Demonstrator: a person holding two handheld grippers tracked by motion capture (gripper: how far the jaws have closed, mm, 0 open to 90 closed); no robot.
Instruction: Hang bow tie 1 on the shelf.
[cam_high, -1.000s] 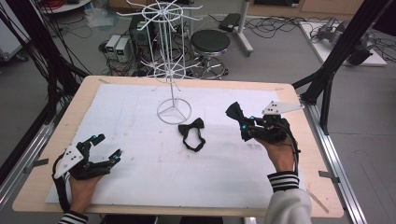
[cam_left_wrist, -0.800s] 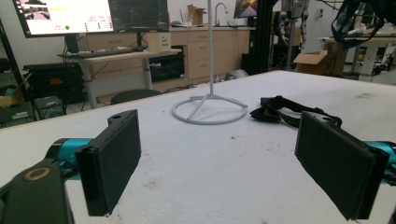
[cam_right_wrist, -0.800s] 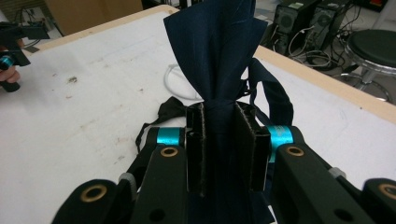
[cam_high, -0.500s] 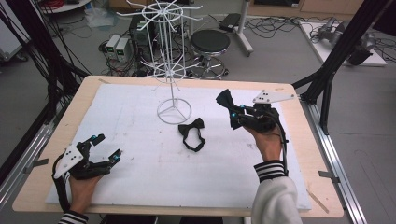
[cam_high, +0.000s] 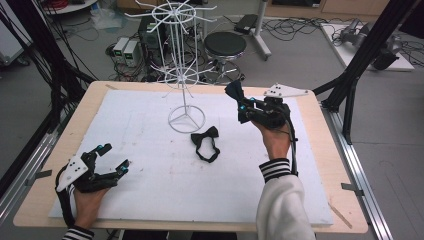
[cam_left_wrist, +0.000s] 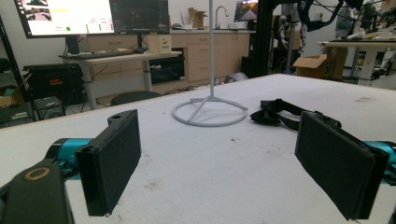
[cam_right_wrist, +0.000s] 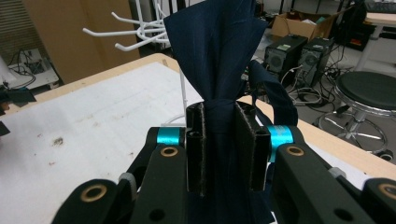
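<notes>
- My right gripper (cam_high: 239, 106) is clamping a dark navy fabric bow tie (cam_right_wrist: 212, 56) at its knot, holding it in the air beside the white wire rack (cam_high: 183, 75).
- My left gripper (cam_high: 111, 159) is resting low with jaws wide apart, gripping nothing.
- A second black bow tie with strap (cam_high: 206, 142) is lying on the white padded table sheet (cam_high: 130, 130), near the rack's ring base.
</notes>
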